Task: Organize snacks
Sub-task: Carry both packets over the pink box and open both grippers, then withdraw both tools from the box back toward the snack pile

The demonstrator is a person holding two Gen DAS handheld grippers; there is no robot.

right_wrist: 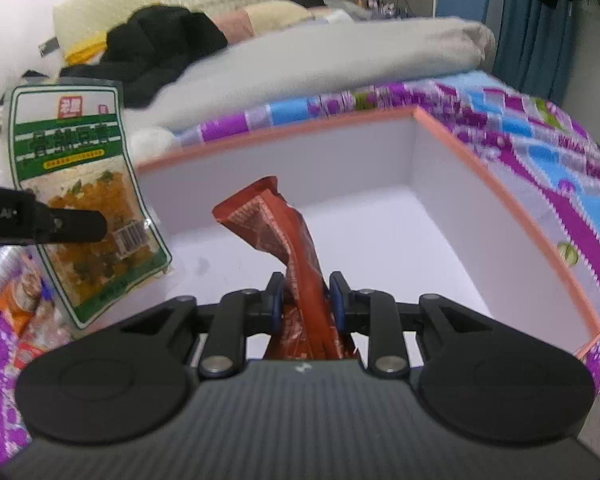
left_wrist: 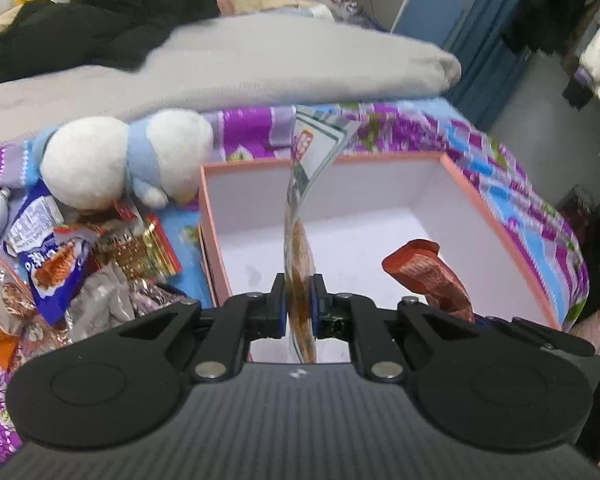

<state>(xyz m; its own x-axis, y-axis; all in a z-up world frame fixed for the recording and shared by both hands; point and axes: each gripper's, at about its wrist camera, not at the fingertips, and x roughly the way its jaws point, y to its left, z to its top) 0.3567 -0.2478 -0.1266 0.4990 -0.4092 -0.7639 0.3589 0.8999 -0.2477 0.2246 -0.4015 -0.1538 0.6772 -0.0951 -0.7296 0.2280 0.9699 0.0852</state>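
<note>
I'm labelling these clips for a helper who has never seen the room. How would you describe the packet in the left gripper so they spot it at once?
Find the orange-rimmed box with white walls on the purple bedspread. The left gripper holds a flat packet over its near left side. Unlike the plain red-brown packet beside it, this one has a green-and-white label and a clear window showing orange pieces.

A bed (left_wrist: 512,184) in purple-patterned sheet carries an open box (left_wrist: 496,216), snack packets (left_wrist: 80,272), plush toy (left_wrist: 112,160) and grey blanket (left_wrist: 260,76).
</note>
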